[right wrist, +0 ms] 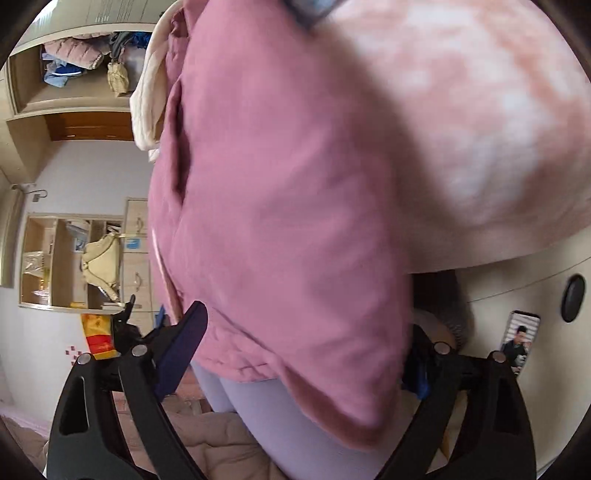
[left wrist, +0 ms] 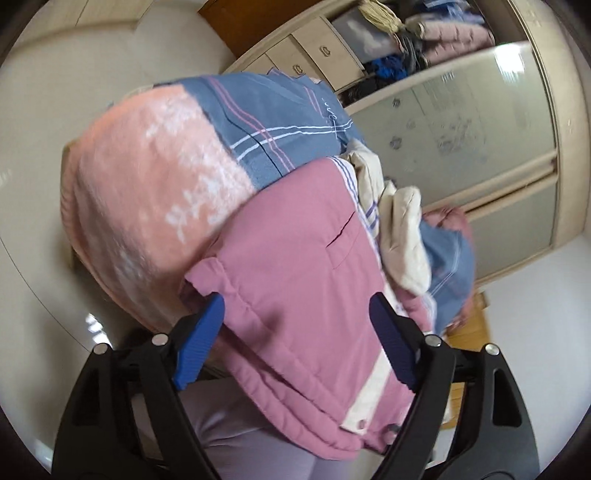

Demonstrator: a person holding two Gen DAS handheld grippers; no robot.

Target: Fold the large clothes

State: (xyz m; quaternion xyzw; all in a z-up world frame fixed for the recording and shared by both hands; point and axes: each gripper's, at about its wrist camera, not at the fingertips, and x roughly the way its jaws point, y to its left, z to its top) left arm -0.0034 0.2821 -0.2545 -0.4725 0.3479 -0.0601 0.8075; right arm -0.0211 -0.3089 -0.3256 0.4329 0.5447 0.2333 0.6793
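Here the pink jacket [left wrist: 295, 280] is filling mid-frame between both released grippers, left gripper [left wrist: 295, 343] and right gripper [right wrist: 295, 354], blocking the wardrobe [left wrist: 480, 122] holding piled clothes [left wrist: 443, 33] at upper right.

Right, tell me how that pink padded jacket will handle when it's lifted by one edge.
The pink padded jacket is likely floppy: it drapes and bulges over the pile rather than holding a shape. Its quilted, puffy look suggests bulky but probably light. The gathered hem would probably give the tongs a firmer bite than the smooth panel.
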